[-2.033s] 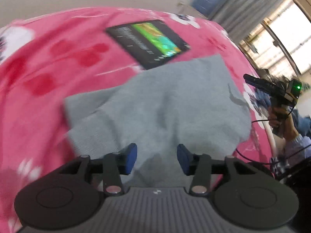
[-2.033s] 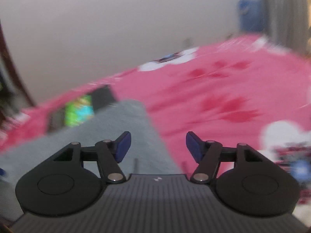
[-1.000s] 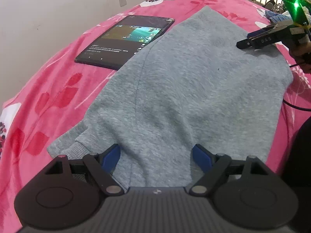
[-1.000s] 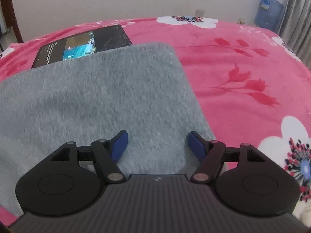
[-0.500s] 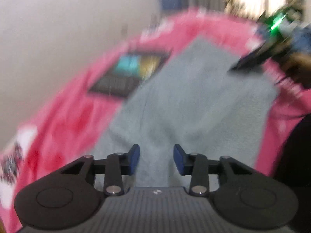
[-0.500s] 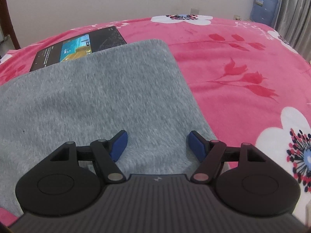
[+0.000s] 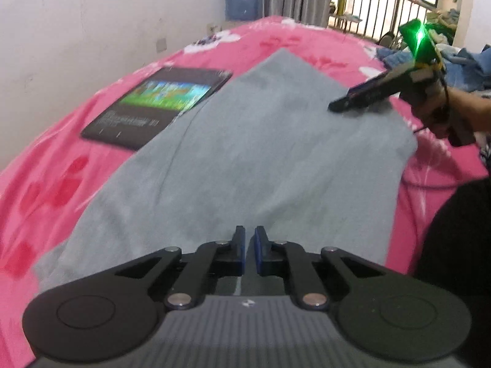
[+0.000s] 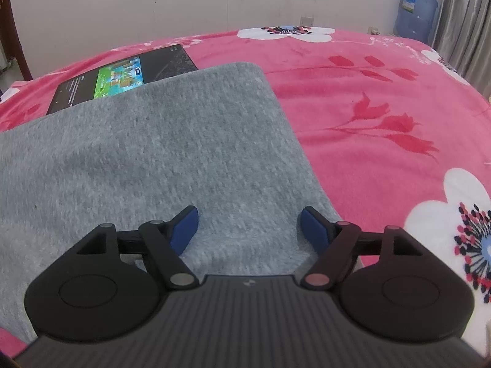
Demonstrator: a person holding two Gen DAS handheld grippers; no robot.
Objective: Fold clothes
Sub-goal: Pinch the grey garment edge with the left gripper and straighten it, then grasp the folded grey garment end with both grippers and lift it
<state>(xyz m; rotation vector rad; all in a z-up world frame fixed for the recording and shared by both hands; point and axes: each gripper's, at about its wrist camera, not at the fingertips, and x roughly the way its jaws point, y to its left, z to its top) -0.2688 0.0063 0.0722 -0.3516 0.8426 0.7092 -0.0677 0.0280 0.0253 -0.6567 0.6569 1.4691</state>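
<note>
the grey sweater (image 7: 260,153) lies spread on the pink floral blanket (image 8: 368,107), already narrowed into a long panel with a fold line running down its length, so the sleeves and sides look tucked in, though what lies underneath is hidden. its far edge overlaps a corner of the dark tablet (image 7: 159,104), whose screen is lit. the left gripper (image 7: 250,250) sits at the near end of the sweater with its blue pads nearly together; it appears clenched on a pinch of the near hem, though the cloth between the pads is hard to make out. the right gripper (image 8: 248,227) hovers low over the sweater's near right corner with its jaws spread wide, grasping nothing. judging by this, the lengthwise folding is done and what remains is the crosswise fold: the right side has yet to take its corner, then both ends would be carried toward the far edge by the tablet.
</note>
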